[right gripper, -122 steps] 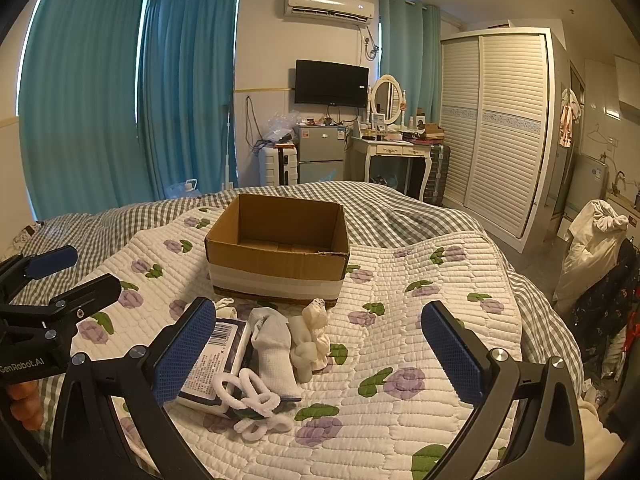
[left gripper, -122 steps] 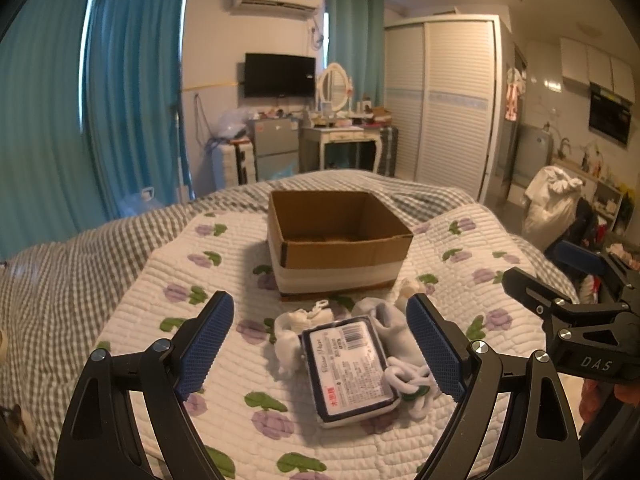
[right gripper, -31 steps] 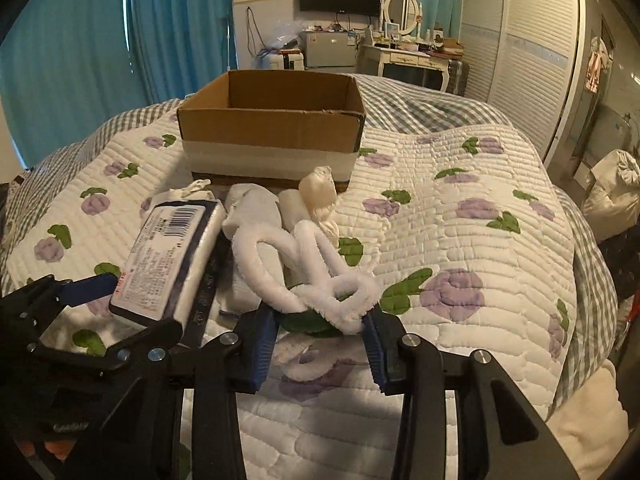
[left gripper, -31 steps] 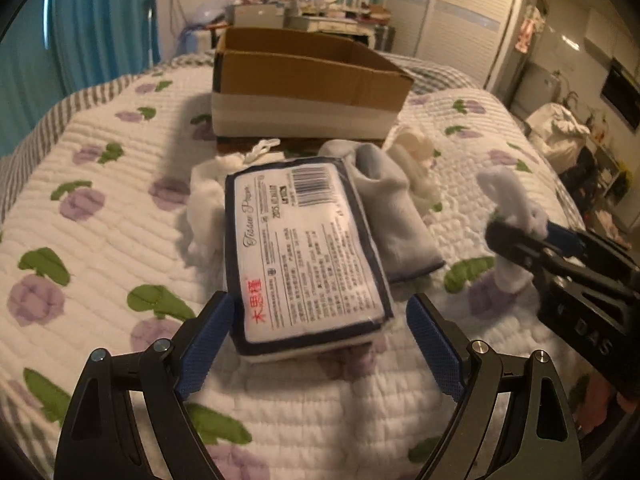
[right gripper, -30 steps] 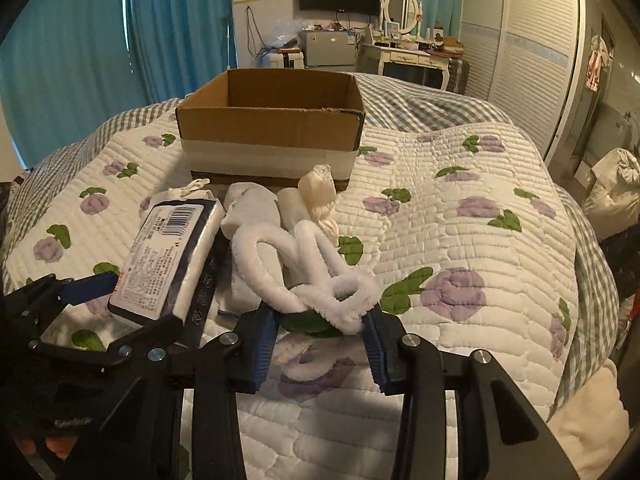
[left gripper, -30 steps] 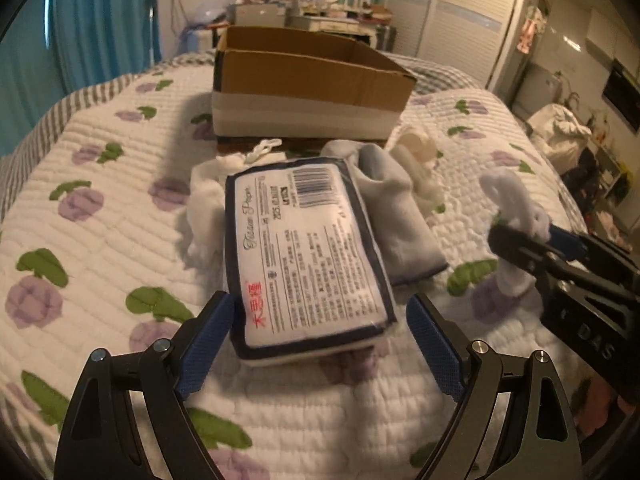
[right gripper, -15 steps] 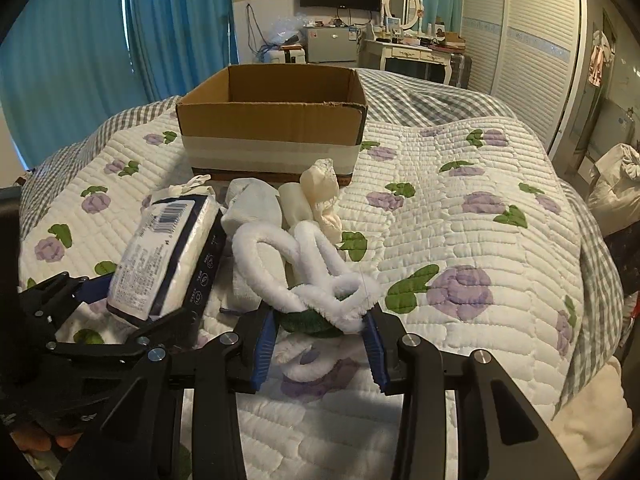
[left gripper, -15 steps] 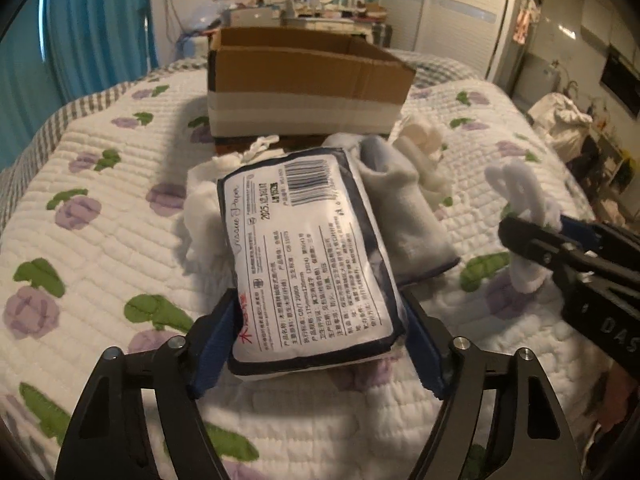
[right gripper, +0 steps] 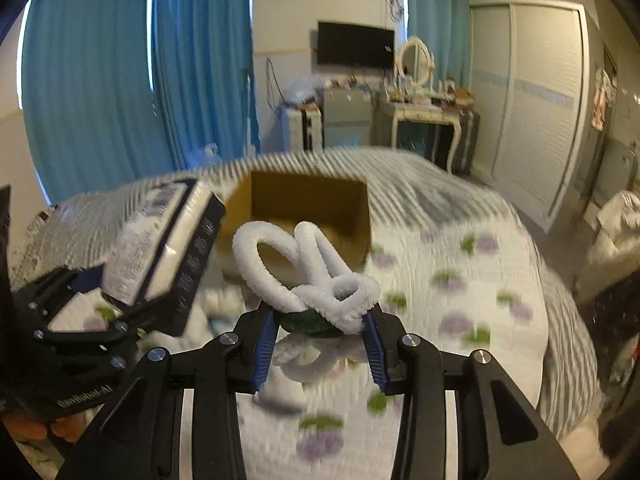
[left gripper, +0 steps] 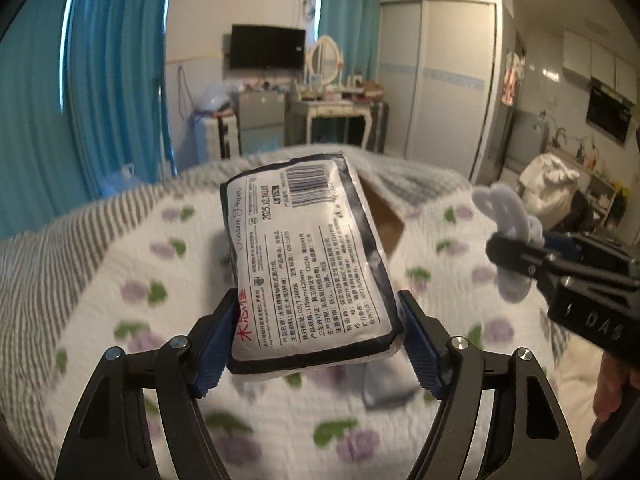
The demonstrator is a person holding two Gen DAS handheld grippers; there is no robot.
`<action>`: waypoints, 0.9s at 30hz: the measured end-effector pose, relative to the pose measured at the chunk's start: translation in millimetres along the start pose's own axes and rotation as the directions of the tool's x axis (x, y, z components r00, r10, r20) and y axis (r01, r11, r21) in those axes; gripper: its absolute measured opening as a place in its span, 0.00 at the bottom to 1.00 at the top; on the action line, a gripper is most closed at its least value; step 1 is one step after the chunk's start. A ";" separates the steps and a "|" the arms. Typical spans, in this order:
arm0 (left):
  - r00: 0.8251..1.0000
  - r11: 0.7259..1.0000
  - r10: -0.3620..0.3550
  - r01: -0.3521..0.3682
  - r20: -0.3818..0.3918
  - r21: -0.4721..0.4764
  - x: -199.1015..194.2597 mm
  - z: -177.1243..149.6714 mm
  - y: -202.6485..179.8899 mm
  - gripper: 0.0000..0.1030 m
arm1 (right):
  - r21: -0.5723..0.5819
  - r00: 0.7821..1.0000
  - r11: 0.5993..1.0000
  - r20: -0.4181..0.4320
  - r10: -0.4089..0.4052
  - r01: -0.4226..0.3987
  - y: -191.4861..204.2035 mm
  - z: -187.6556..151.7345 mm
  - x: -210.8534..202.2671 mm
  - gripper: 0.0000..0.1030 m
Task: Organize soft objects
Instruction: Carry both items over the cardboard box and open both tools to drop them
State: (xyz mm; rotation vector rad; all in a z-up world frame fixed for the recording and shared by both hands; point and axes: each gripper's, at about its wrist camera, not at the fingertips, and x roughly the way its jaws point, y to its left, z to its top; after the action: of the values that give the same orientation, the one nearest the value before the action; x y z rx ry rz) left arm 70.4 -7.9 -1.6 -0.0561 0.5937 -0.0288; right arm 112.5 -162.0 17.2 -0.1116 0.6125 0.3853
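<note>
Left hand-held gripper [left gripper: 316,340] pinches the tissue pack [left gripper: 308,264] by its near end, held above the bed [left gripper: 100,280]; right hand-held gripper [right gripper: 320,336] squeezes the fuzzy white loops [right gripper: 308,272]. The cardboard box [right gripper: 304,208] sits at twelve o'clock. Best bet: carry both level over the opening, then release low.

- Left tongs [left gripper: 318,338]: matte black angular frame with triangular cut-outs, silver screw heads at the joints, and blue ribbed pads [left gripper: 420,354] lining the inner faces.
- Right tongs [right gripper: 320,342]: the same black frame, silver screws and blue pads; white letters "DAS" show on its side in the left wrist view.
- Bare skin of a hand [left gripper: 614,378] shows beneath that body.
</note>
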 end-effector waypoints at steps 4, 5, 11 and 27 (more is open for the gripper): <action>0.999 0.999 0.029 -0.030 0.042 0.022 22.4 43.6 8.8 0.72 | -0.015 1.000 1.000 0.015 0.012 -0.012 4.1 55.3 22.7 0.38; 0.998 0.999 0.031 -0.032 0.046 0.024 29.0 50.7 11.7 0.72 | -0.017 1.000 1.000 0.017 0.018 -0.018 5.0 65.8 30.2 0.38; 1.000 1.000 0.028 -0.028 0.009 0.012 99.7 90.1 28.8 0.72 | 0.033 0.997 0.997 -0.048 0.066 -0.065 -5.3 115.8 114.8 0.38; 0.995 0.990 0.085 -0.078 -0.054 0.121 198.9 80.5 30.6 0.79 | 0.173 0.978 0.981 -0.172 0.114 -0.084 -62.4 102.2 260.6 0.51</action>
State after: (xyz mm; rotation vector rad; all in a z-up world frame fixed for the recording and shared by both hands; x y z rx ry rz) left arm 280.6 17.5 -48.0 0.0845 0.6520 0.0139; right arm 386.9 -114.5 -51.4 0.0430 0.8299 0.4222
